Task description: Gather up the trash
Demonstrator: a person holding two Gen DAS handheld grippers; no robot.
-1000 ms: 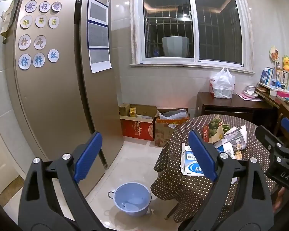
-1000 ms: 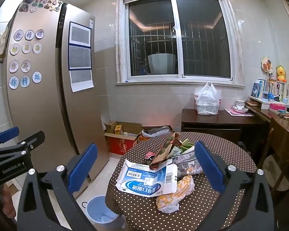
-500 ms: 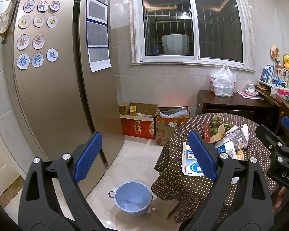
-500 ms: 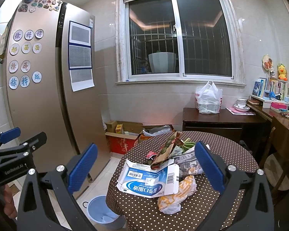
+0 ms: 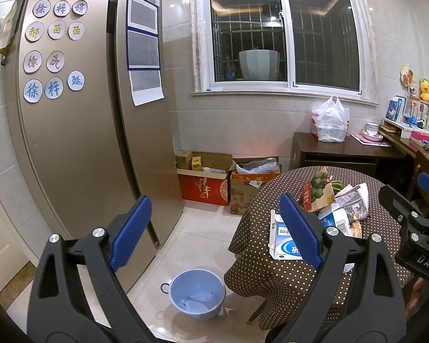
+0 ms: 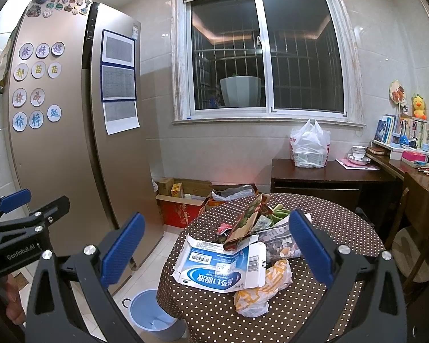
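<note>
A light blue bin (image 5: 197,294) stands on the tiled floor just left of the round worktop (image 6: 343,217), near the foot of the tall fridge (image 5: 80,148). Something pale lies at its bottom, perhaps a scrap or only a reflection; the fisheye view is too small to settle it. Farther back, against the wall under the window, a red cardboard box (image 5: 204,187) holds small cartons, and a brown box (image 5: 243,194) beside it on the right is stuffed with grey plastic. On the dark side table at the far right sits a knotted white plastic bag (image 6: 310,145) with something flat and stacked inside.

The trash lies in a loose heap on the worktop's brown polka-dot cloth. Nearest is a flattened blue-and-white carton (image 6: 223,265), opened out with barcodes showing. Touching its right edge is a crumpled yellow-and-white wrapper (image 6: 263,288). Behind them a brown paper packet (image 6: 247,223) with a vegetable print stands tilted, with crumpled newspaper (image 6: 280,240) to its right and something green behind.

The right claw (image 6: 214,253) is spread wide and empty, framing the heap from the near side. The left claw (image 5: 216,231) is also wide and empty, aimed between the fridge and the worktop, above the bin.
</note>
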